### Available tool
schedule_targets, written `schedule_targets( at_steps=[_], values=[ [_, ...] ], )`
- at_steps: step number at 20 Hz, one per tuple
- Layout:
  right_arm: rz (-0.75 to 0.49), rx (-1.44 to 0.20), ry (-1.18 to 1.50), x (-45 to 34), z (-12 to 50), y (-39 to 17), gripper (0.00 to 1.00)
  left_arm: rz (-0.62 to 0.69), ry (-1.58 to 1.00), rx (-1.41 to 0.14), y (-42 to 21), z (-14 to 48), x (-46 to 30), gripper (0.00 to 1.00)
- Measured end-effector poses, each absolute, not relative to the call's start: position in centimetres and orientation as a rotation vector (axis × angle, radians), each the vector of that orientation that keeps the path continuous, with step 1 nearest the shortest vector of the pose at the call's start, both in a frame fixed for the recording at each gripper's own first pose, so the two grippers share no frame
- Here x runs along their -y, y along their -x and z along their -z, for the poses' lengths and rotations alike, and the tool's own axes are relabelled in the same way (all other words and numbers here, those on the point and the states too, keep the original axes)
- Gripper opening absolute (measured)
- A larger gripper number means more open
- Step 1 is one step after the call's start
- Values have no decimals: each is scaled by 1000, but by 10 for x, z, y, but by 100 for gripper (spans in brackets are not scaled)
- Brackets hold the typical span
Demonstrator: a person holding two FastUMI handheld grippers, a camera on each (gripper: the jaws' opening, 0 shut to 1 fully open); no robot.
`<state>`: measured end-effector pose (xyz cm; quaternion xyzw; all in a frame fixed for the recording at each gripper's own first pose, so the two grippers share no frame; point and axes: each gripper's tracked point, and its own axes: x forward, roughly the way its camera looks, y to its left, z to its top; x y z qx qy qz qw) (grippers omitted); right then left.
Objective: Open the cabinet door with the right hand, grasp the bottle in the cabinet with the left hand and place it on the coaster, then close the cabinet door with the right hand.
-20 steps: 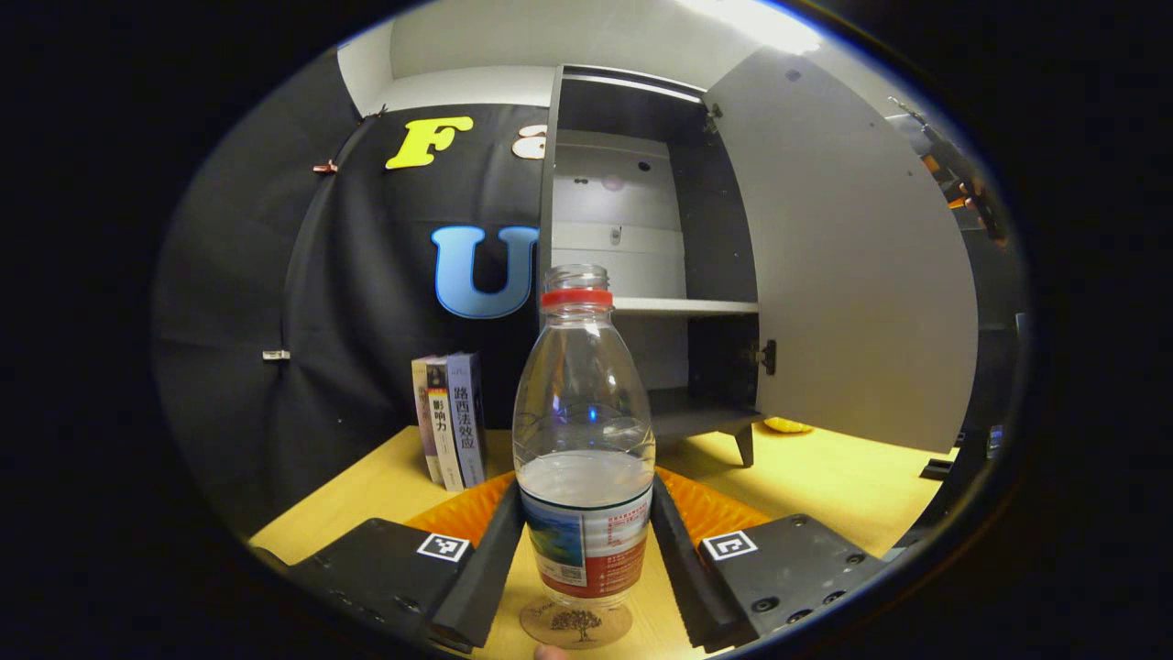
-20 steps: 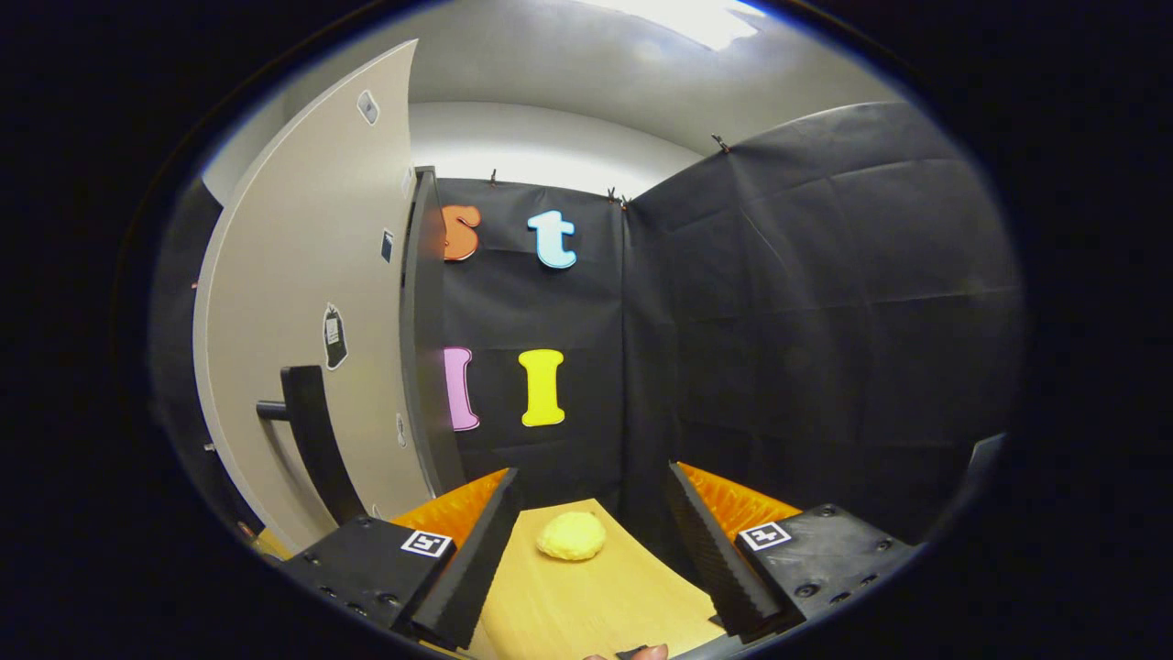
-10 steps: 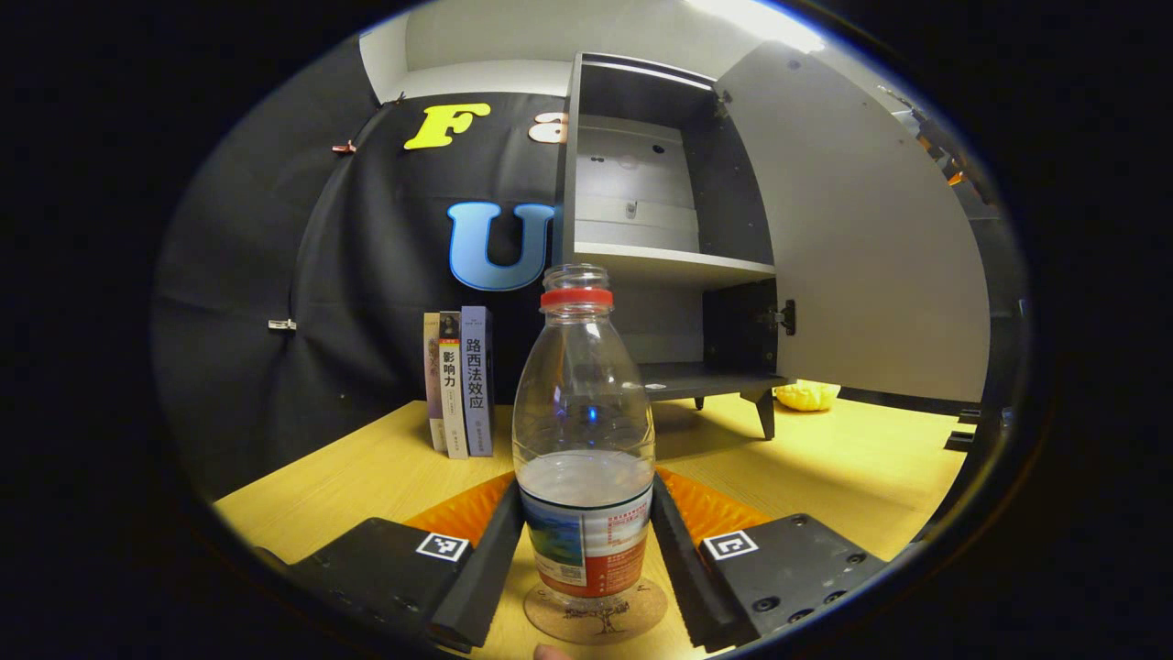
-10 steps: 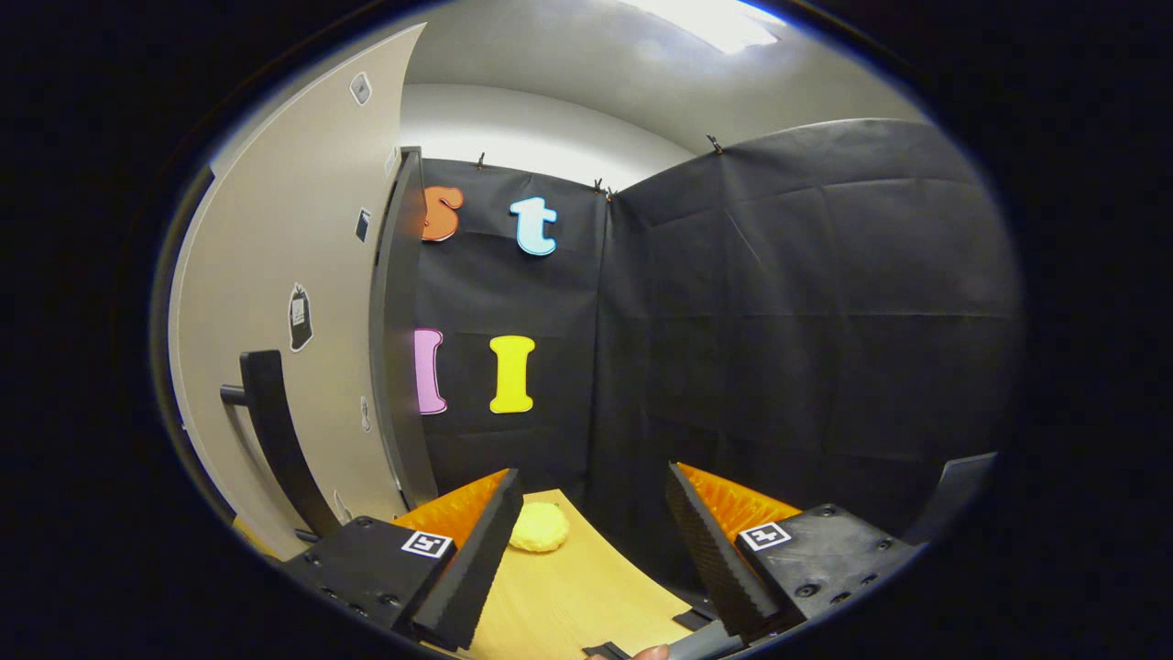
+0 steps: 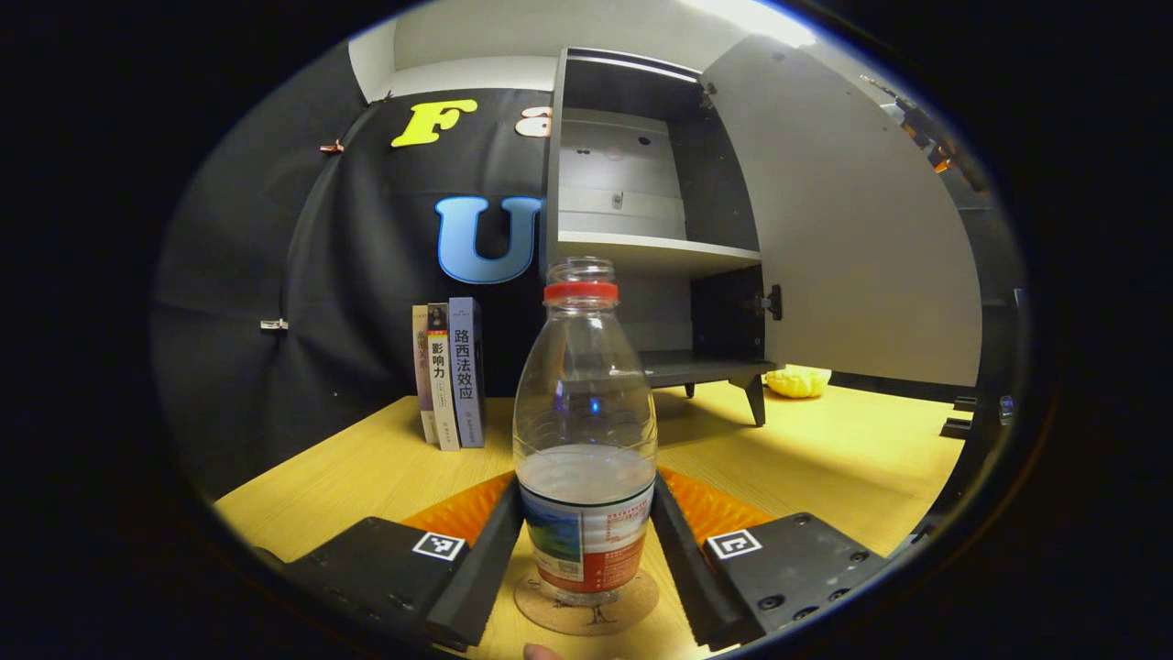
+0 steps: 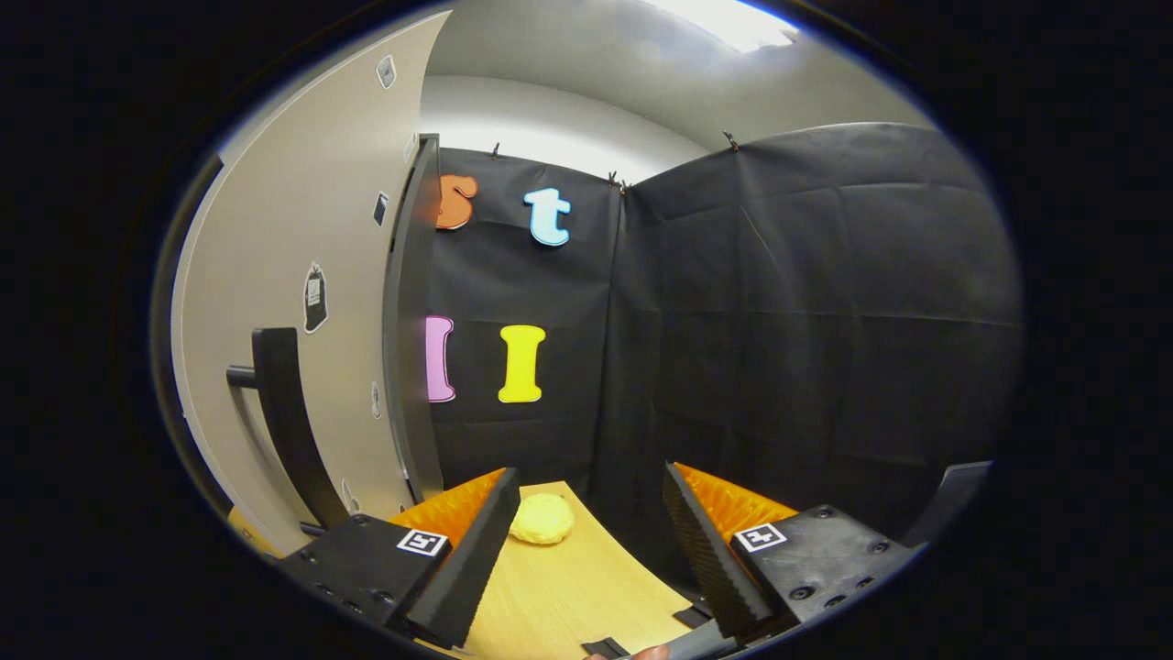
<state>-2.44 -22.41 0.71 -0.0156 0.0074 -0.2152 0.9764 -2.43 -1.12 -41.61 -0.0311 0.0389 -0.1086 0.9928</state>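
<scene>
Over the coaster [image 5: 586,600], the left gripper [image 5: 586,550] clamps the bottle [image 5: 585,440]; releasing unevenly could topple it. Right gripper [image 6: 586,550] gapes wide, handle [image 6: 284,422] at nine o'clock.

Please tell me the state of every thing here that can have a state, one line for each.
Cabinet door: open wide.
Bottle: upright, uncapped, partly filled, over the coaster; contact unclear.
Left gripper: shut on the bottle.
Right gripper: open, holding nothing.
Books: upright, closed.
</scene>
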Motion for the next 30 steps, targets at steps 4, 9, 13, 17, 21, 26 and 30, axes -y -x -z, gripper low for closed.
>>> schedule_targets(
  at_steps=[4,9,13,17,21,26,30],
  values=[
    [433,-3,17,228,-8,26,98,200,59,-108,30,417,6,94],
    [416,-1,2,228,-7,23,98,182,54,-157,51,405,-3,94],
    [417,1,-1,235,-7,21,98,136,77,-163,69,351,-13,94],
    [395,-10,-11,231,-8,17,97,93,96,-144,76,273,-18,94],
    [335,7,6,218,-10,7,97,11,104,-118,69,197,-25,94],
    [267,10,-5,200,-12,2,97,-17,142,-71,64,106,-16,95],
    [217,-14,-37,180,-1,-1,98,-29,103,-50,54,56,-12,93]
  ],
)
